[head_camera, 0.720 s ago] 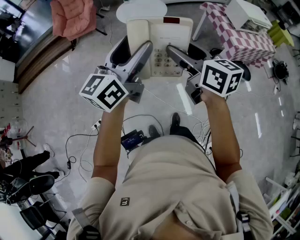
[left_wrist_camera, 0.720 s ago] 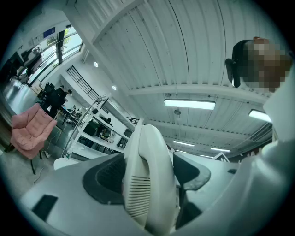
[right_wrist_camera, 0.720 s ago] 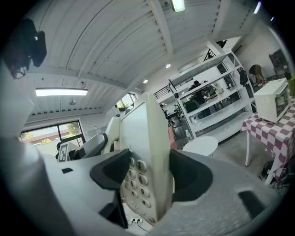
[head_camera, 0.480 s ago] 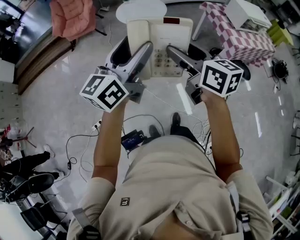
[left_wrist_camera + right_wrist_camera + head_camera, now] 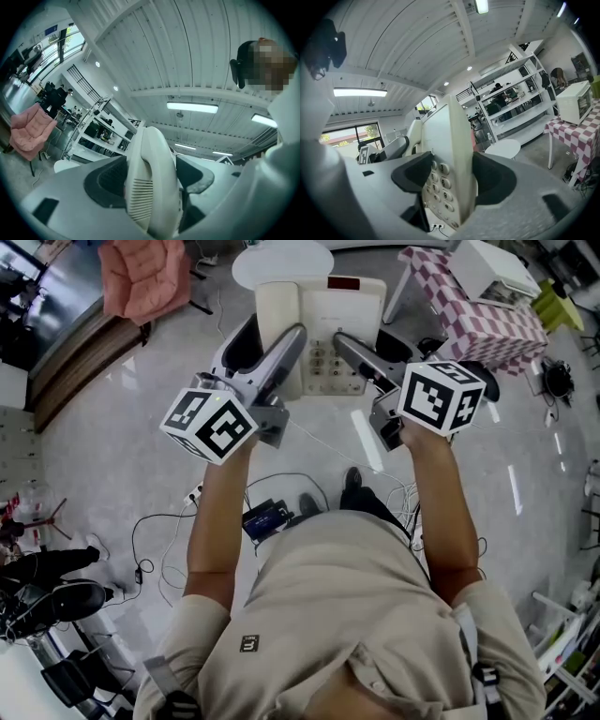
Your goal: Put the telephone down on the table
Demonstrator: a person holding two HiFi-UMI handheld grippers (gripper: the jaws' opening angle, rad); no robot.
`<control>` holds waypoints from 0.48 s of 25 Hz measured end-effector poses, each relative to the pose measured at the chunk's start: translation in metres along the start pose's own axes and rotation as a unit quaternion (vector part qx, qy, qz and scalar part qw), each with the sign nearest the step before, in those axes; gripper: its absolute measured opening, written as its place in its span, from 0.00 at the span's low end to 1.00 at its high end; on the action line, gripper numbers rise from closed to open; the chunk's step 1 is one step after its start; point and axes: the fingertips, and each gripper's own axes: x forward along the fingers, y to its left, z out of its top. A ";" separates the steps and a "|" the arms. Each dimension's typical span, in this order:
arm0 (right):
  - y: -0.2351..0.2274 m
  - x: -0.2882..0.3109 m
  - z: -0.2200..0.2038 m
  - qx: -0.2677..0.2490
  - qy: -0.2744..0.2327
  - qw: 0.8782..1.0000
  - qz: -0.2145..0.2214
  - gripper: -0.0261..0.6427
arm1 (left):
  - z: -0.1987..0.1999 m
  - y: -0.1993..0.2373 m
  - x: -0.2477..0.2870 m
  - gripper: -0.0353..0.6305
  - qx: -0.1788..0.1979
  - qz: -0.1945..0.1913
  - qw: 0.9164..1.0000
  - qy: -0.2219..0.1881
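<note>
**Change over the last moment, head view: movement only at the lower-left margin of the floor (image 5: pixel 112 474), well apart from the telephone (image 5: pixel 323 315).**

Bystander's dark legs (image 5: pixel 42 565) laid slightly lower and flatter across the margin than in either earlier picture. Foot end (image 5: pixel 91 554) dropped a little nearer the loose cable (image 5: pixel 141 563). Black shoe (image 5: pixel 70 597) drawn slightly back toward the picture's edge. Thin-legged stand (image 5: pixel 14 524), formerly clear of the edge above the legs, now almost cut off by it; moved or merely reframed, not determinable. Dark seat and clutter (image 5: pixel 61 676) in the corner shifted a shade lower.
</note>
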 end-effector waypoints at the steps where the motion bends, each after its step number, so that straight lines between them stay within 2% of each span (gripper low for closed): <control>1: 0.000 0.000 0.000 0.001 -0.002 1.000 -0.001 0.43 | 0.000 0.000 0.000 0.53 0.000 0.000 1.000 -0.001; 6: -0.002 0.004 0.001 0.010 -0.002 1.000 -0.001 0.44 | 0.000 0.004 0.001 0.53 0.000 0.001 1.000 0.001; 12: -0.033 0.042 0.013 0.020 0.011 1.000 0.011 0.44 | 0.000 0.042 0.033 0.53 -0.003 0.020 1.000 0.009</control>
